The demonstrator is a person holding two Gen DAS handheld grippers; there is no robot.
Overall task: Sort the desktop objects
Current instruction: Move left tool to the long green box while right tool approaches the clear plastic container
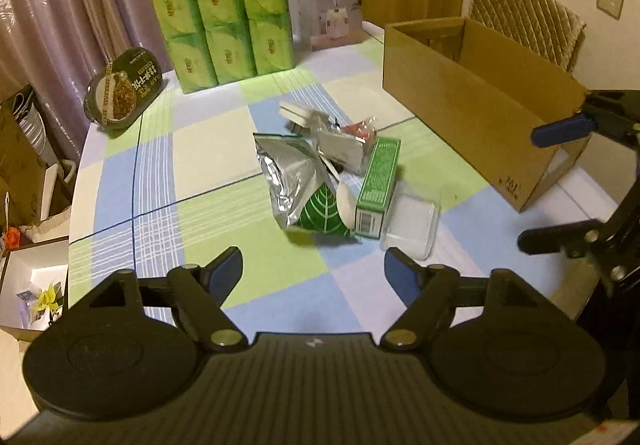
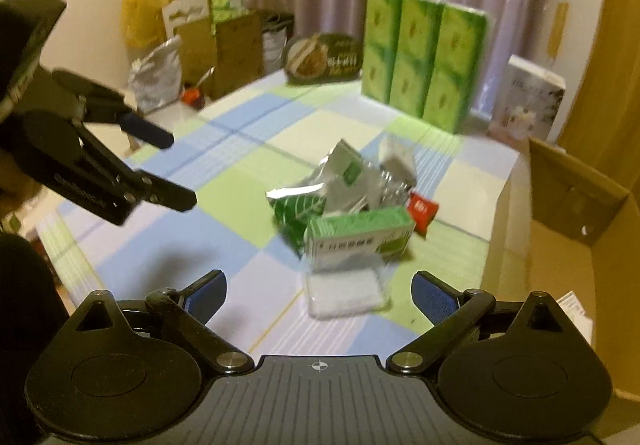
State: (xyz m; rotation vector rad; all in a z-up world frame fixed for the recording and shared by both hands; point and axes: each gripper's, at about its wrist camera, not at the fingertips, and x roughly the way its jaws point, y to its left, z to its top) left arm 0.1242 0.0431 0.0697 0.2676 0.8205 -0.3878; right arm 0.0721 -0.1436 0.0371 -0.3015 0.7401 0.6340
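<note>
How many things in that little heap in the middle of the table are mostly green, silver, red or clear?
Green: 2, the medicine box and the leaf-print pouch
Silver: 2, the foil bag and the foil packet
Red: 1, a sachet
Clear: 1, a plastic tray
Total: 6, though hidden items may exist.

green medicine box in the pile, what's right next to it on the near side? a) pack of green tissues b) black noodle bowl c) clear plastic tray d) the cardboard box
c: the clear plastic tray lies right in front of the green medicine box, while the tissue pack and noodle bowl stand at the table's far edge and the cardboard box sits off to the side.
</note>
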